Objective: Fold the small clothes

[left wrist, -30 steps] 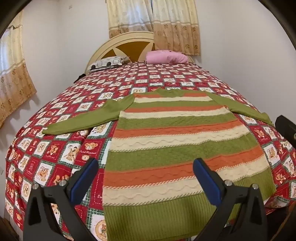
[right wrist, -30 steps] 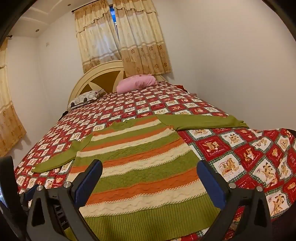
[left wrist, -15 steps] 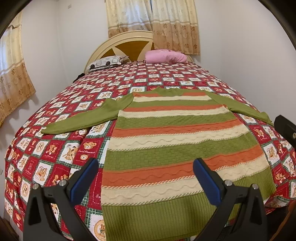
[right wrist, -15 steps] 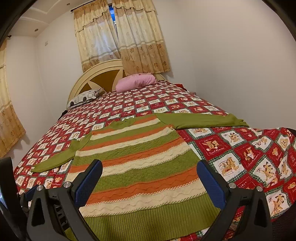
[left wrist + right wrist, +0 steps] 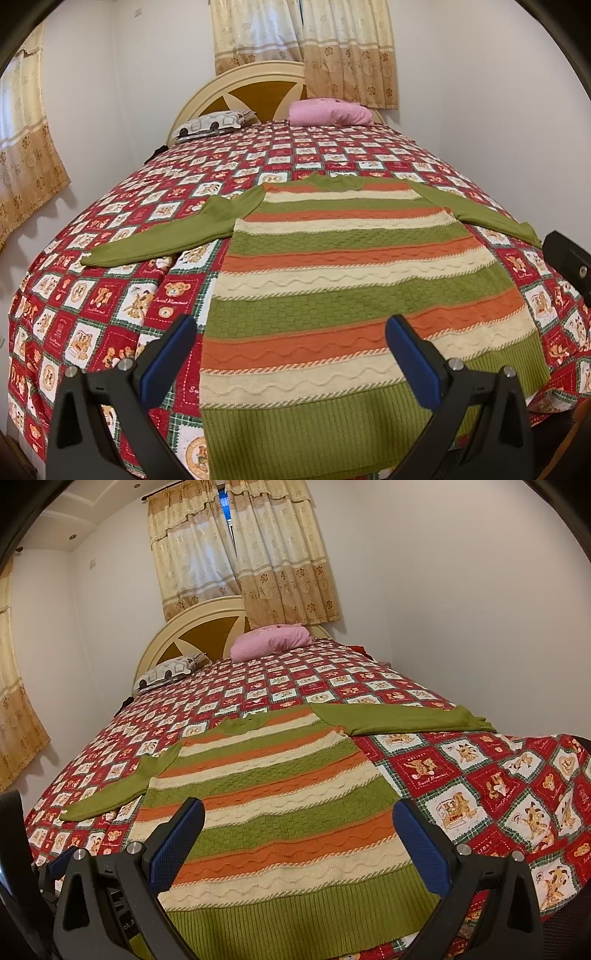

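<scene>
Left wrist view: far to the left a curtain (image 5: 26, 147) hangs on the side wall. Next comes the bed (image 5: 92, 314) with its red quilt full of little bears. The left gripper (image 5: 291, 354) hangs over the near edge of the bed. Its two blue pads (image 5: 168, 360) are wide apart and hold nothing. The sweater (image 5: 332, 280) lies flat on the quilt, just past the pads. It has green, orange and cream stripes, and its green hem is nearest the camera. Its left sleeve (image 5: 166, 236) is spread out to the side on the quilt. Its right sleeve (image 5: 491, 218) goes out the other way. At the far end of the bed a grey pillow (image 5: 212, 123) sits to the left of a pink pillow (image 5: 328, 112), both by the headboard (image 5: 243, 85). At the right edge a black part of the other tool (image 5: 569, 258) shows.

Right wrist view: at the left edge a black part of the other tool (image 5: 14, 867) shows low down. Then comes the right gripper (image 5: 299, 838), also over the near edge of the bed (image 5: 517, 794). Its blue pads (image 5: 177, 843) are wide apart too, with nothing in between. The sweater (image 5: 266, 801) lies flat under and past them. The right sleeve (image 5: 402, 720) lies straight out toward the wall on the right.
</scene>
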